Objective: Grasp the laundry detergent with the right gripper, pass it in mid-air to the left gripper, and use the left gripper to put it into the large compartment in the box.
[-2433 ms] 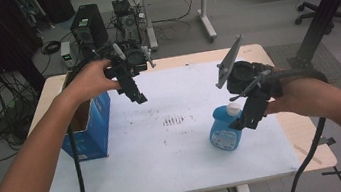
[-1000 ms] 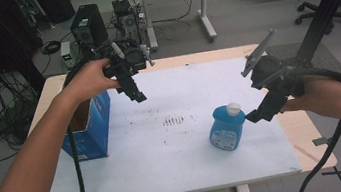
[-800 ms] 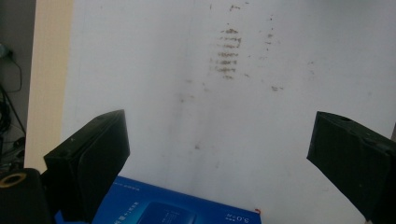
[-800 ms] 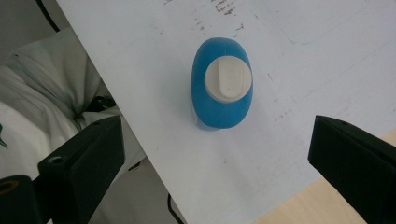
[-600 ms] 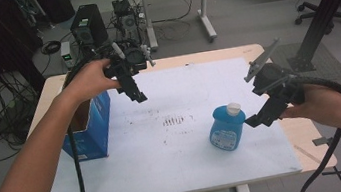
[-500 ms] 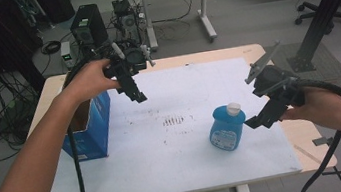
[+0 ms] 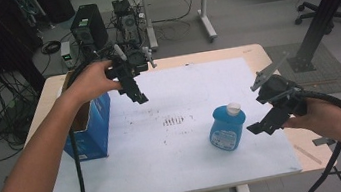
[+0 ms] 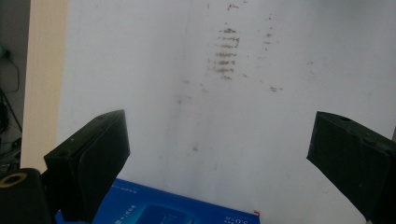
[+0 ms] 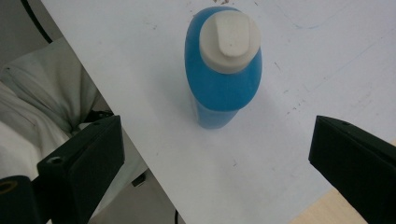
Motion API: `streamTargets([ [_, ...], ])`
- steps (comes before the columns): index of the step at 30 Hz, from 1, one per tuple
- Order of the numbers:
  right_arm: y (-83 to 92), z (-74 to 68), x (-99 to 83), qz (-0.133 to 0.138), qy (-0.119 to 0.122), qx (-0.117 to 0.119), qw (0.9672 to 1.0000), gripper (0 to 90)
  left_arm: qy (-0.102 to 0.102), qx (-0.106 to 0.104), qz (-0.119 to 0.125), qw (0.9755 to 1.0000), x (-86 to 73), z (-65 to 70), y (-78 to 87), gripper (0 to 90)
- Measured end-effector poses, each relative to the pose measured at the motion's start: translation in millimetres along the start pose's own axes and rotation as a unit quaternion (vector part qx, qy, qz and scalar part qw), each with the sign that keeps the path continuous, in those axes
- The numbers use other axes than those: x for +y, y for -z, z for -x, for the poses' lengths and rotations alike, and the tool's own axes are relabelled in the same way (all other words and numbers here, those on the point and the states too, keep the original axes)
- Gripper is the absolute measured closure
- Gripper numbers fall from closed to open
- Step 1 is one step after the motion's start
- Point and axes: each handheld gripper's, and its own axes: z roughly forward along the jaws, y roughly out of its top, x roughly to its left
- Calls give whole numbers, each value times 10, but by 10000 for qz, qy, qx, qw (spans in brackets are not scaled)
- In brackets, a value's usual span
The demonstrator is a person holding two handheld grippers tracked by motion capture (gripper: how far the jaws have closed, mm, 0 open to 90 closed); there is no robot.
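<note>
Right of centre in the high view, blue bottle [image 7: 227,128] stands upright on the white table [image 7: 183,94], right gripper [image 7: 263,127] beside it wide open, empty; left gripper [image 7: 137,96] likewise open, upper left

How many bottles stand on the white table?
1. The blue bottle with a white cap stands upright near the table's front right, just left of the open right gripper. The blue box could hide others.
</note>
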Motion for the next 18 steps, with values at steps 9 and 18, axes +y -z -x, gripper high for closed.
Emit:
streamTargets([
  [9, -86, -3, -91, 85, -85, 16, 9999, 33, -27, -6, -6, 10000, 22, 11, -14, 59],
  [18, -163, -3, -177, 210, -161, 38, 9996, 32, -30, -4, -21, 10000, 25, 10, -18, 59],
])
